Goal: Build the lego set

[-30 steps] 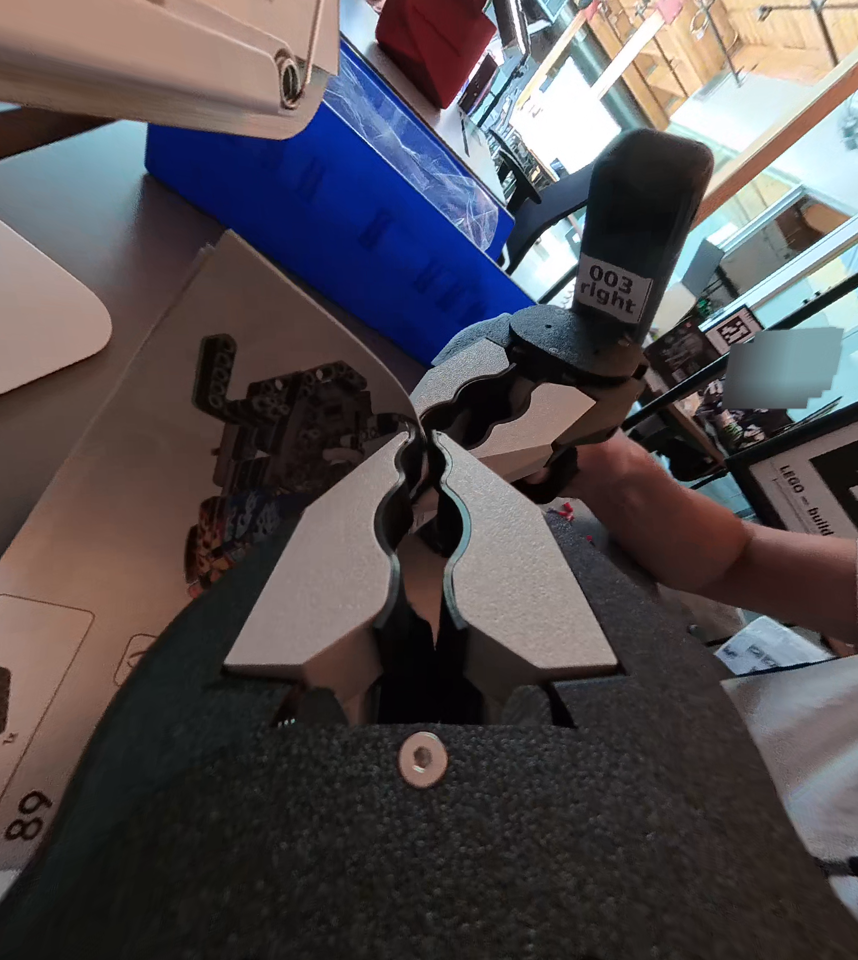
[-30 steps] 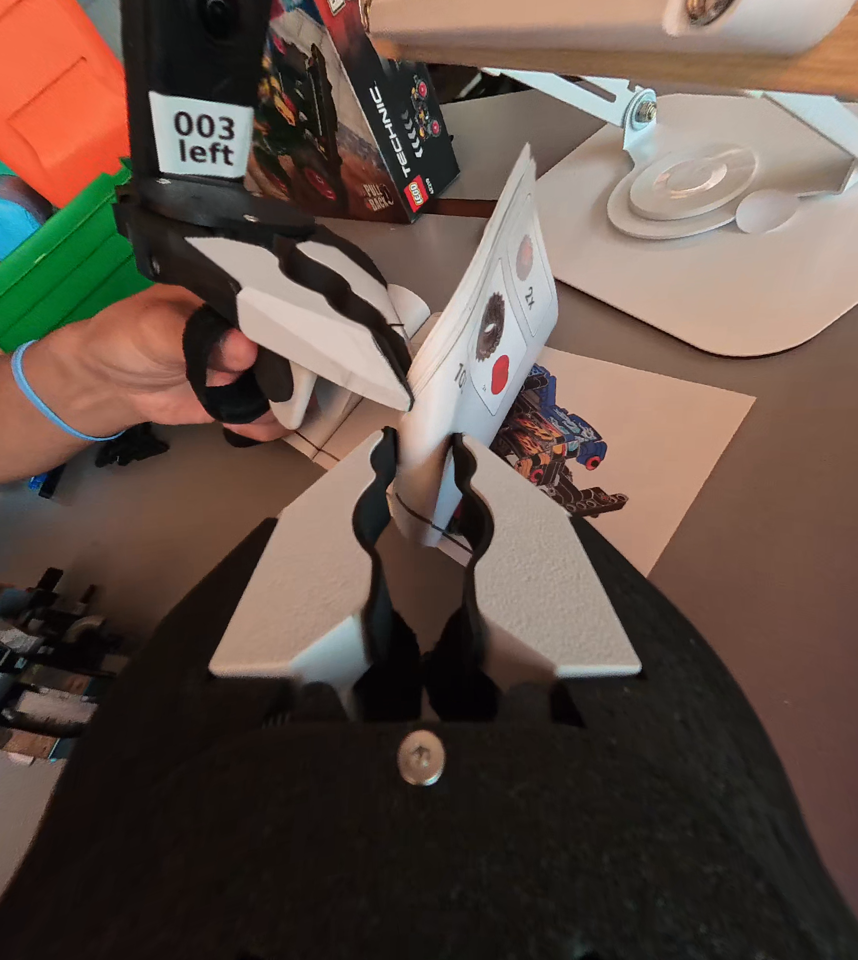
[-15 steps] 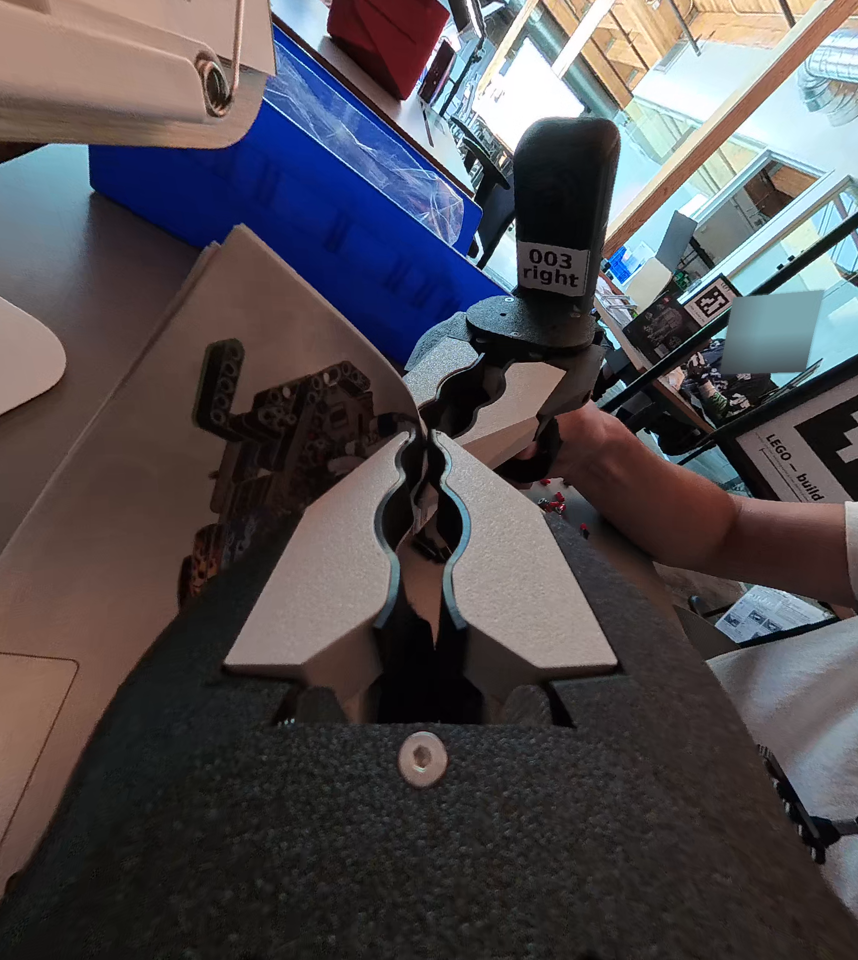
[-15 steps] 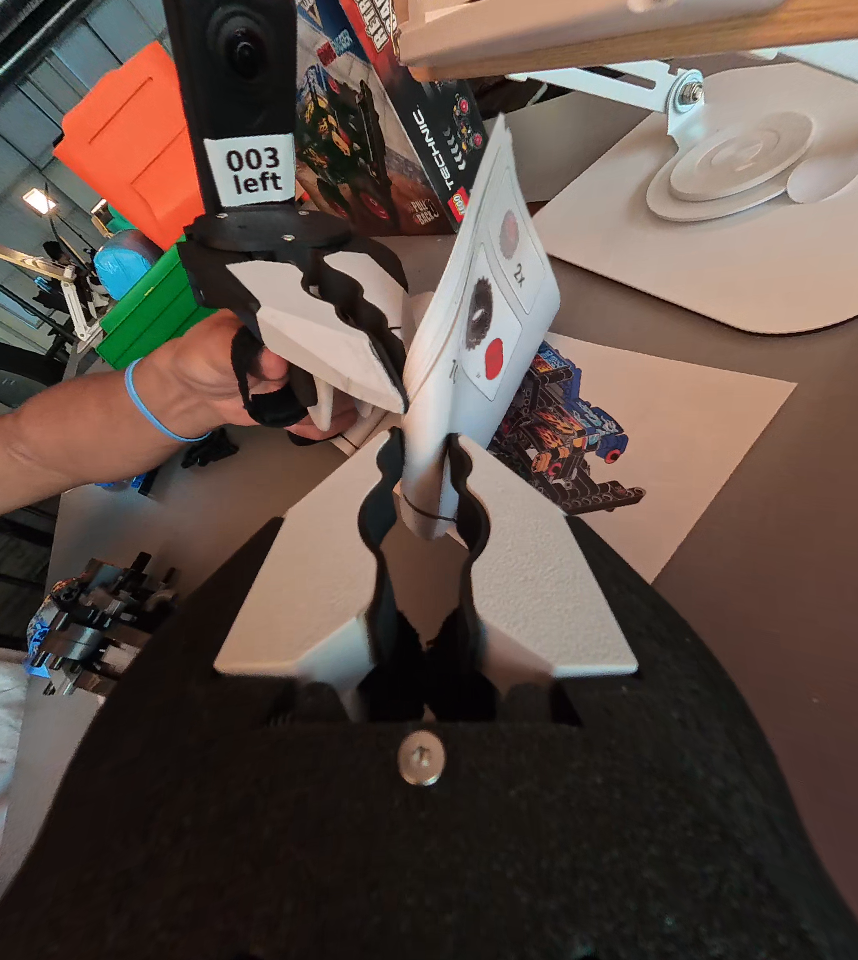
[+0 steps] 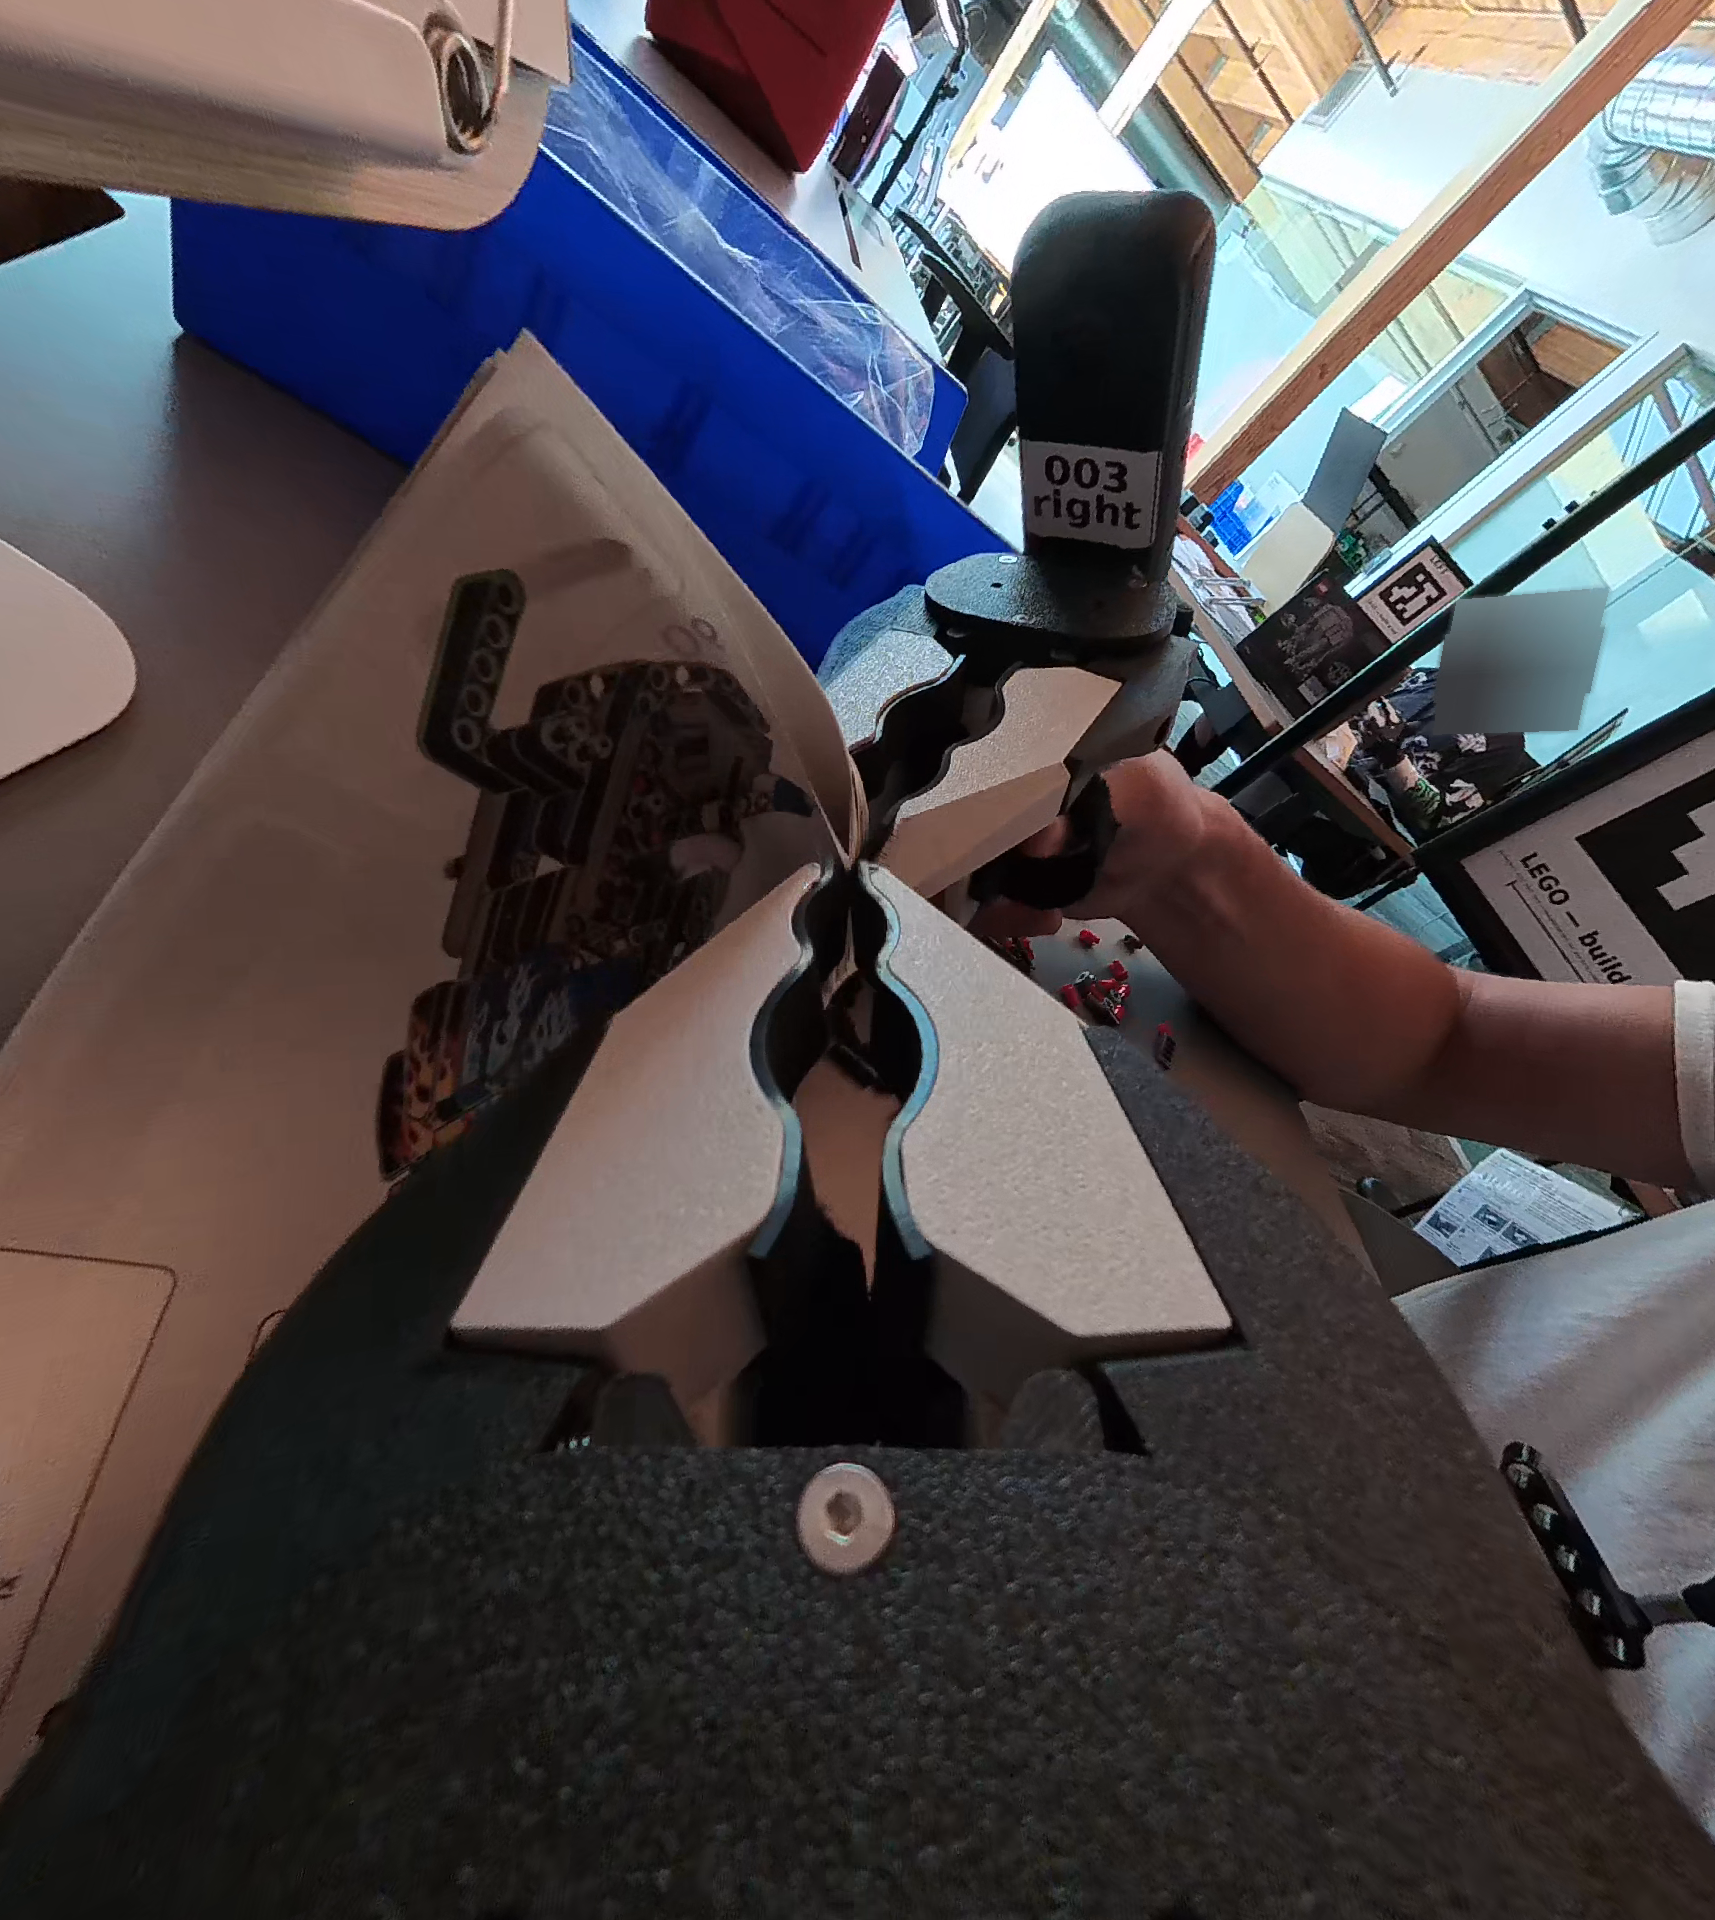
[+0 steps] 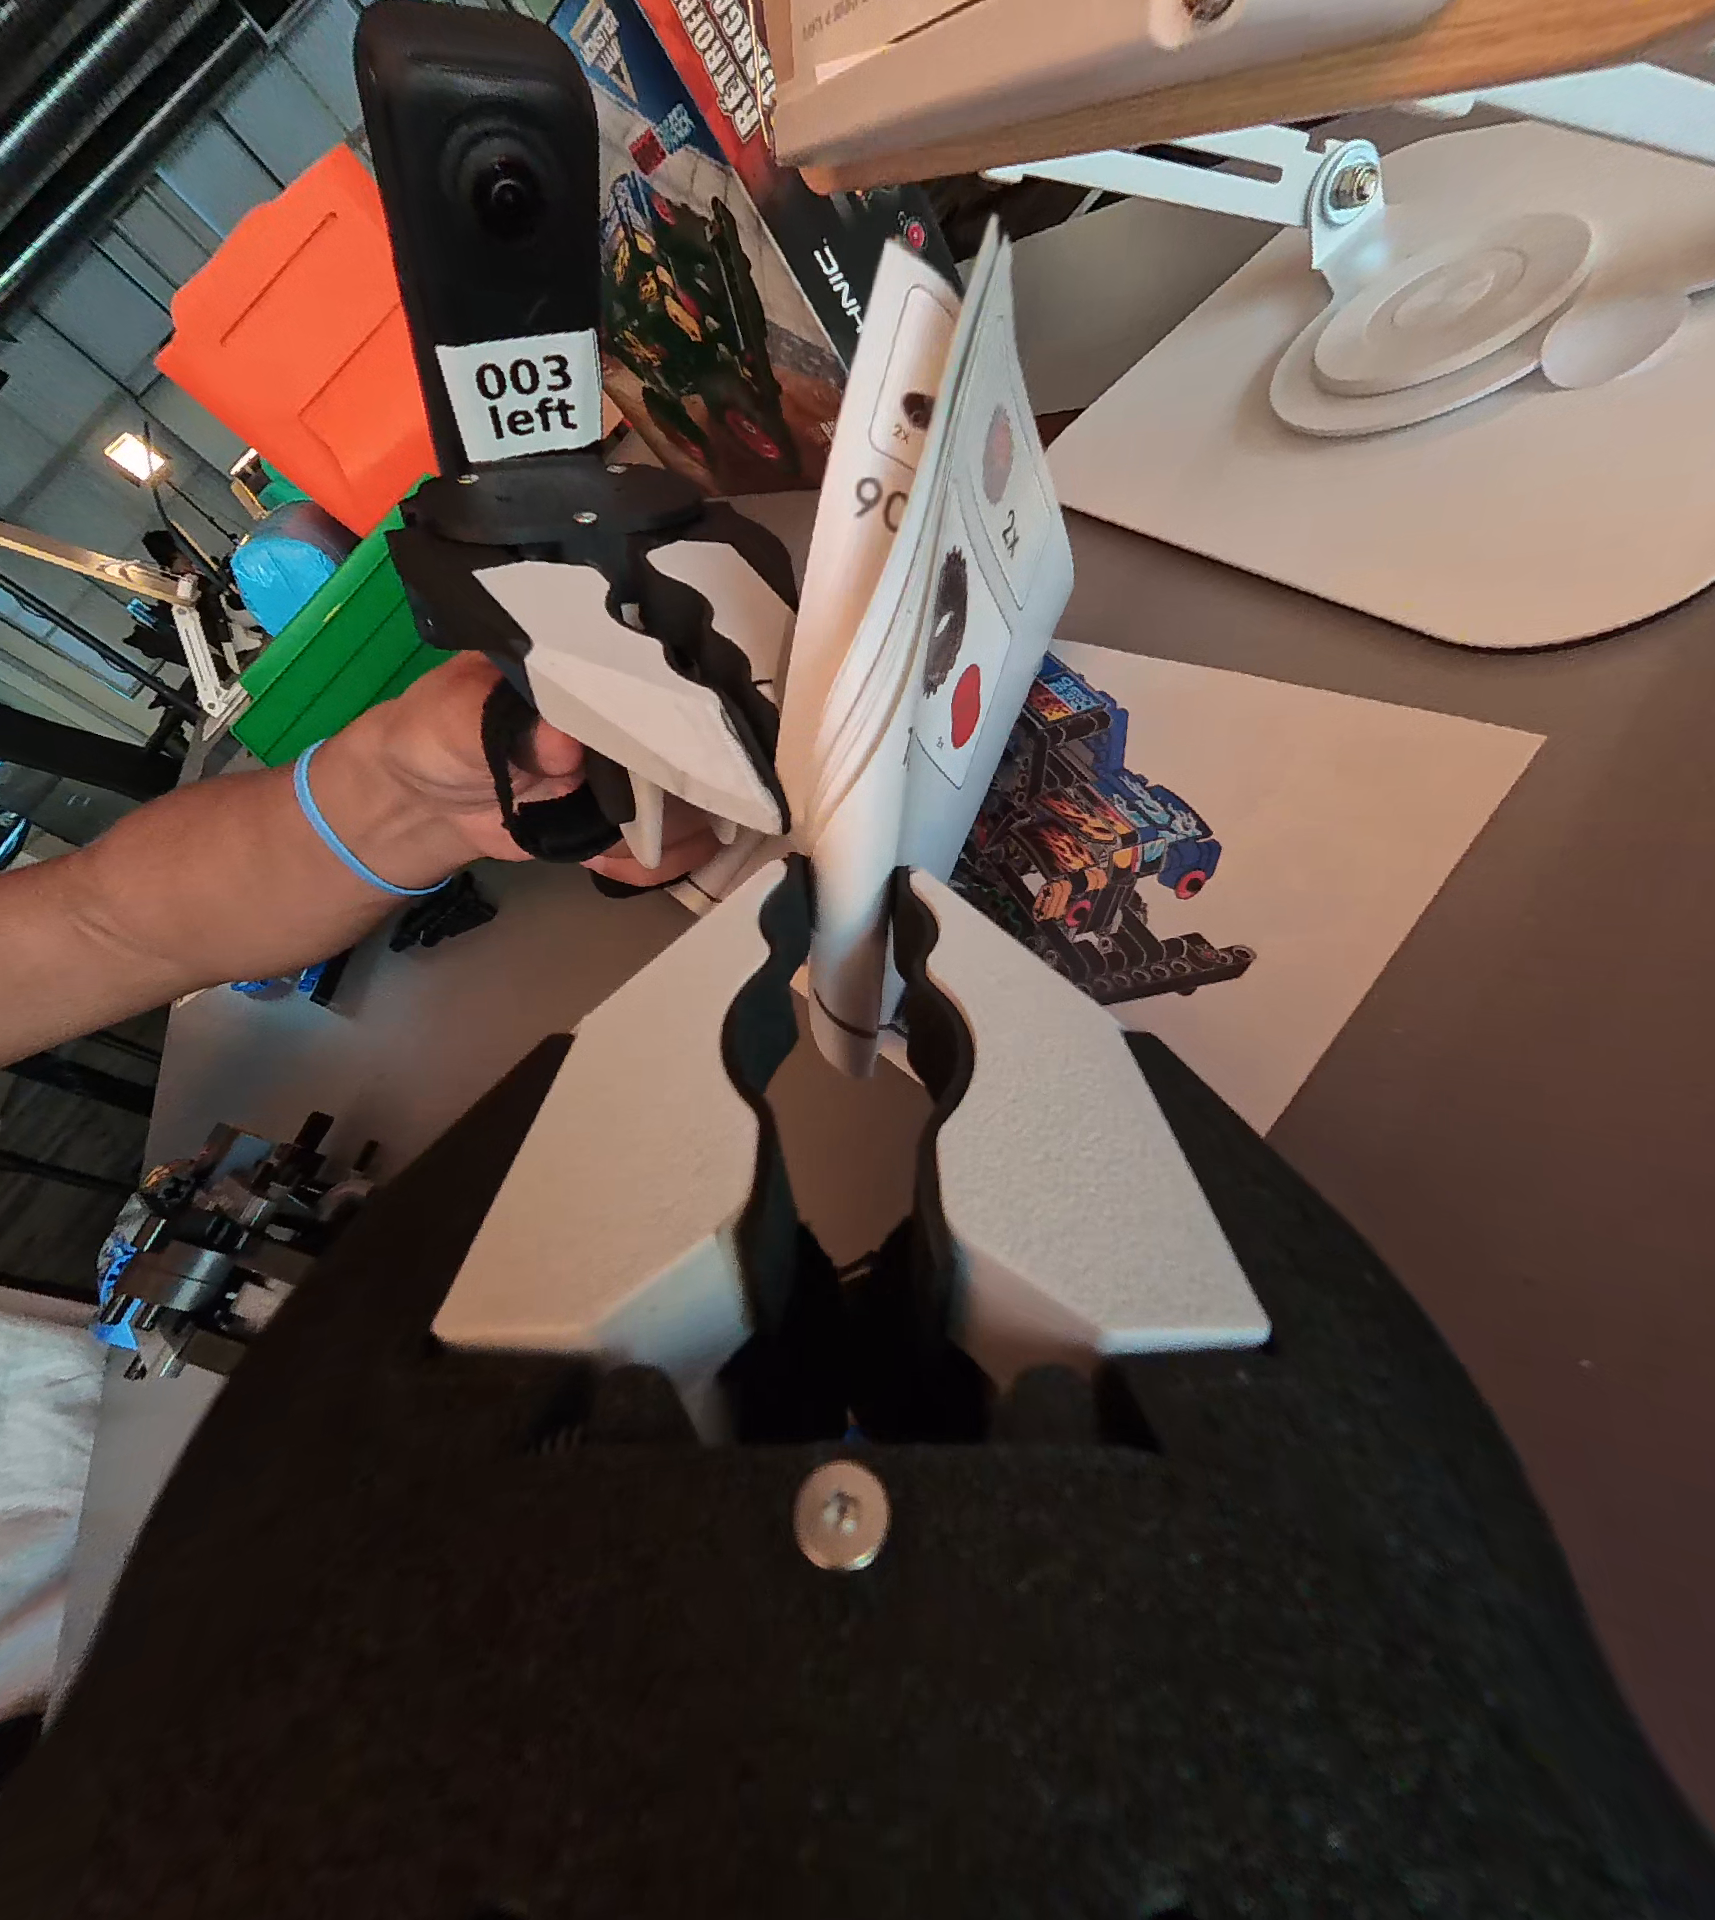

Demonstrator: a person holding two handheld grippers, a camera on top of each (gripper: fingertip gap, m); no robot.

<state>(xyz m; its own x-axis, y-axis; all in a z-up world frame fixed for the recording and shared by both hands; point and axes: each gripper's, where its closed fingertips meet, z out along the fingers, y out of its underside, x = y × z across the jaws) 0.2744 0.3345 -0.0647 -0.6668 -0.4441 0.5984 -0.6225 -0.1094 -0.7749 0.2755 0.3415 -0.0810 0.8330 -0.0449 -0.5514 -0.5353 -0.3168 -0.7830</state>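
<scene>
Left wrist view shows the left gripper with its fingers pressed together on the lower edge of an instruction booklet, whose pages curve up and away to the left. Just beyond, the right gripper meets the same booklet, held by a hand. A blue bin stands far left on the dark table, and small red pieces lie near the hand. Right wrist view shows the right gripper pinching a raised bundle of pages, with one printed page flat on the table. A partly built dark model sits near left.
</scene>
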